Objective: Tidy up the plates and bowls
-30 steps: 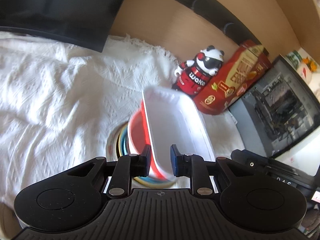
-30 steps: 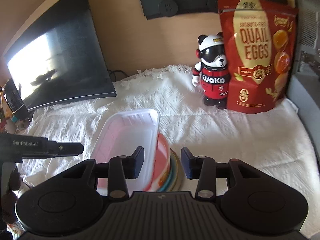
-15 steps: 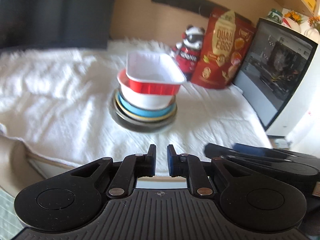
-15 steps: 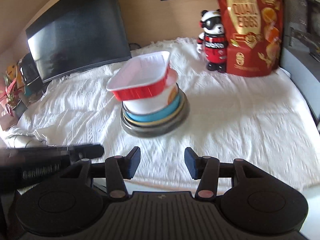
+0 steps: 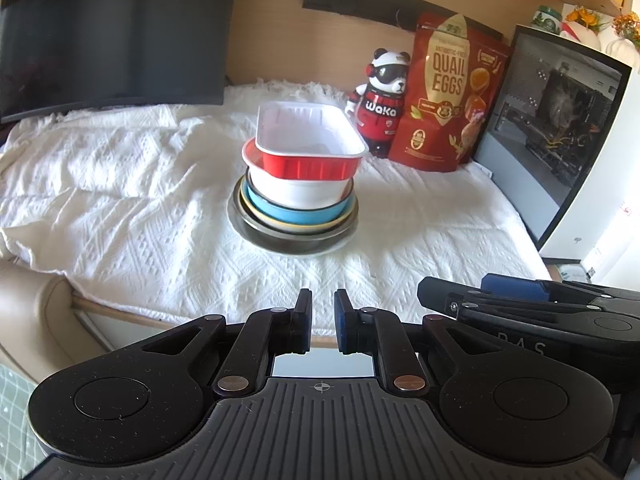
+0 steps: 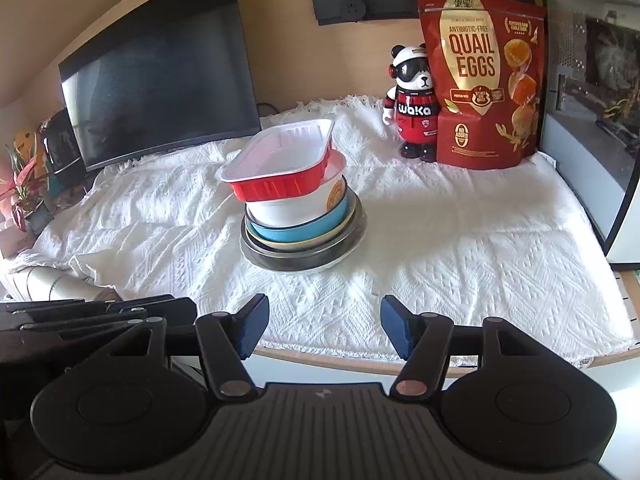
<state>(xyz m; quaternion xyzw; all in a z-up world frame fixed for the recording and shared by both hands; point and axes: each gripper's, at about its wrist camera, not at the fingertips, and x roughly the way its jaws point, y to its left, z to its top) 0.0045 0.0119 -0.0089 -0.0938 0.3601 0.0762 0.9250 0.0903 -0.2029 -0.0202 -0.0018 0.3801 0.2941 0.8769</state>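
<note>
A stack of dishes stands mid-table on the white cloth. A red rectangular tray (image 5: pixel 310 148) (image 6: pixel 280 164) with a white inside sits on top, a little askew. Under it are a white bowl (image 5: pixel 304 194) (image 6: pixel 296 208), a blue bowl (image 5: pixel 296 216) (image 6: pixel 300 232), a yellow-rimmed plate and a dark metal plate (image 5: pixel 292 240) (image 6: pixel 304 260). My left gripper (image 5: pixel 321 326) is back at the table's front edge, nearly shut with a narrow gap, empty. My right gripper (image 6: pixel 324 328) is open and empty, also at the front edge.
A panda figure (image 5: pixel 382 104) (image 6: pixel 414 116) and a red quail eggs bag (image 5: pixel 452 96) (image 6: pixel 484 80) stand at the back right. A dark monitor (image 6: pixel 160 68) is at the back left, a computer case (image 5: pixel 560 132) at the right. The white cloth (image 6: pixel 460 248) covers the table.
Both grippers have pulled back from the stack to the table's front edge. The left gripper let go of the red tray, which now rests on top of the stack.
</note>
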